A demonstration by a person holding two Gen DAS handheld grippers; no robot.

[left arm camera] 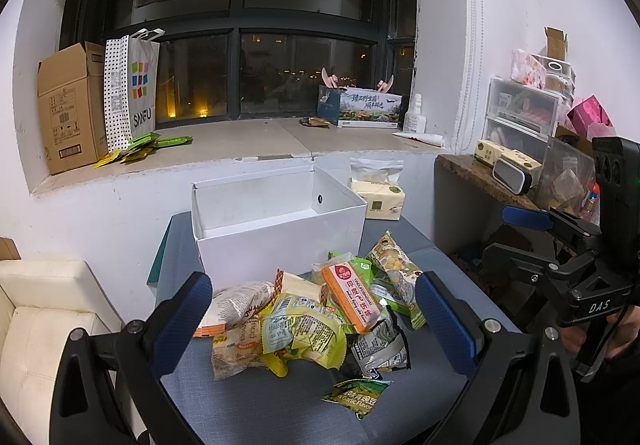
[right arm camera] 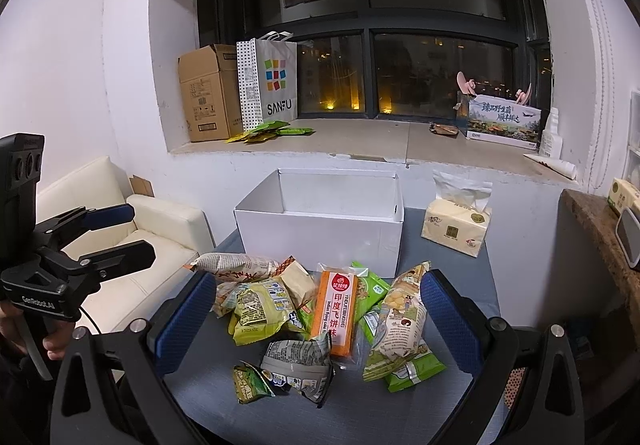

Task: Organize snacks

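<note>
A heap of snack packets [left arm camera: 312,321] [right arm camera: 320,317] lies on the grey-blue table [left arm camera: 256,409] [right arm camera: 216,381], with an orange biscuit pack [left arm camera: 351,297] [right arm camera: 336,315] on top. Behind the heap stands an empty white box [left arm camera: 280,241] [right arm camera: 320,233], open at the top. My left gripper [left arm camera: 316,309] hovers open over the heap, nothing between its blue pads. My right gripper [right arm camera: 320,311] is open too, straddling the heap from above. Each gripper shows at the edge of the other's view, the right one [left arm camera: 536,237] and the left one [right arm camera: 124,233].
A tissue pack [left arm camera: 378,199] [right arm camera: 456,223] sits right of the box. The windowsill [left arm camera: 240,141] holds a cardboard box [left arm camera: 70,107], a SANFU bag [left arm camera: 130,93] and green packets. A cream sofa [right arm camera: 132,229] is left, a cluttered shelf [left arm camera: 520,149] right.
</note>
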